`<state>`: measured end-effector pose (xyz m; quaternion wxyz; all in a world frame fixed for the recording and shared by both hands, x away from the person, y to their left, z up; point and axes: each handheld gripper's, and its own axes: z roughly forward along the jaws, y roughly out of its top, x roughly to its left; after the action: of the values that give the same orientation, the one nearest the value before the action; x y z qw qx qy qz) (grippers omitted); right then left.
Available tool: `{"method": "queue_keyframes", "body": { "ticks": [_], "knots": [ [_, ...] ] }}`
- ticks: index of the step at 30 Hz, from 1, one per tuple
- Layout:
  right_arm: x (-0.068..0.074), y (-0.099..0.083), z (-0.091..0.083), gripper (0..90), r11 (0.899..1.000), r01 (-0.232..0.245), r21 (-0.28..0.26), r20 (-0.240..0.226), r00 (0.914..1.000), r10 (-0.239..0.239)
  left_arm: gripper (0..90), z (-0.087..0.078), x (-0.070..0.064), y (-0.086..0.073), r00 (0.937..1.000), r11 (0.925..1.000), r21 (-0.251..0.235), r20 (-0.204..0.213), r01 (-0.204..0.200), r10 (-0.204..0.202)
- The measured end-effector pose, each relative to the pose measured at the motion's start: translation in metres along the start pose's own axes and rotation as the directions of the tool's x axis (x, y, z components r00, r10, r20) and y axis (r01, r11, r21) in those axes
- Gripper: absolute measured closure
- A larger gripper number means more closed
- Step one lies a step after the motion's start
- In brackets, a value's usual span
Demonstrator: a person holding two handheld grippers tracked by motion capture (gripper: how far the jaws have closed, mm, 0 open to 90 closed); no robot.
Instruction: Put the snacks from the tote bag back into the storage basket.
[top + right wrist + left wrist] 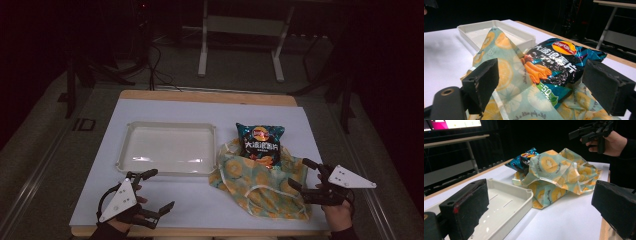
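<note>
The right gripper (541, 82) has its jaws spread wide with nothing between them, and the chip bag (556, 65) lies straight ahead of them, half out of the mouth of the fruit-print cloth bag (506, 75) that sits under and around its lower end. The left gripper (541, 220) is also wide open and empty, with the white tray (506, 207) by its left jaw. The chip bag looks light, puffed, slippery and crushable, so I'd pinch its crimped top edge gently; the cloth is limp and would bunch
</note>
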<state>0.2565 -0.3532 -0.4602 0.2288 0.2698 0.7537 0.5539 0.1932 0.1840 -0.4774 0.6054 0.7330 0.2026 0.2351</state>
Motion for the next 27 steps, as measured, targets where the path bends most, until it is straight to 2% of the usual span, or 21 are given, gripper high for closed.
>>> {"method": "queue_keyframes", "body": {
  "ticks": [4,8,11,13,17,19,25,27],
  "knots": [
    [0.003,0.005,0.001,13.9,0.999,0.03,0.018,-0.012,0.9995,-0.029,1.6,0.001,0.001,-0.001,1.0,1.0,0.007,-0.002,0.0,0.0],
    [0.003,0.011,0.002,13.8,0.999,0.04,0.007,-0.007,0.9992,-0.04,1.5,0.001,0.001,-0.002,1.0,1.0,0.009,-0.003,0.002,-0.002],
    [0.003,0.013,0.002,13.8,0.999,0.041,0.01,-0.008,0.9991,-0.041,1.6,0.002,0.002,-0.003,1.0,0.9999,0.015,-0.009,0.001,-0.001],
    [0.001,0.02,0.001,13.5,0.999,0.035,0.003,0.015,0.9993,-0.035,1.5,0.002,0.0,-0.003,0.9999,0.9999,0.017,-0.016,0.0,0.0],
    [-0.005,0.03,0.0,11.4,0.999,0.031,0.01,0.014,0.9994,-0.031,1.5,0.002,-0.003,-0.003,0.9997,0.9996,0.028,-0.024,0.001,-0.001],
    [-0.006,0.034,0.001,11.2,0.999,0.043,0.016,0.041,0.9982,-0.044,1.5,0.002,-0.005,-0.003,0.9996,0.9994,0.035,-0.026,0.007,-0.006],
    [-0.012,0.047,0.004,10.7,0.999,0.041,0.025,0.079,0.9959,-0.043,1.5,0.002,-0.009,-0.003,0.9991,0.9989,0.043,-0.04,0.016,-0.014],
    [-0.013,0.052,0.006,10.5,0.999,0.042,0.024,0.11,0.9929,-0.044,1.6,0.002,-0.01,-0.003,0.9987,0.9987,0.048,-0.047,0.02,-0.018]
  ]
}}
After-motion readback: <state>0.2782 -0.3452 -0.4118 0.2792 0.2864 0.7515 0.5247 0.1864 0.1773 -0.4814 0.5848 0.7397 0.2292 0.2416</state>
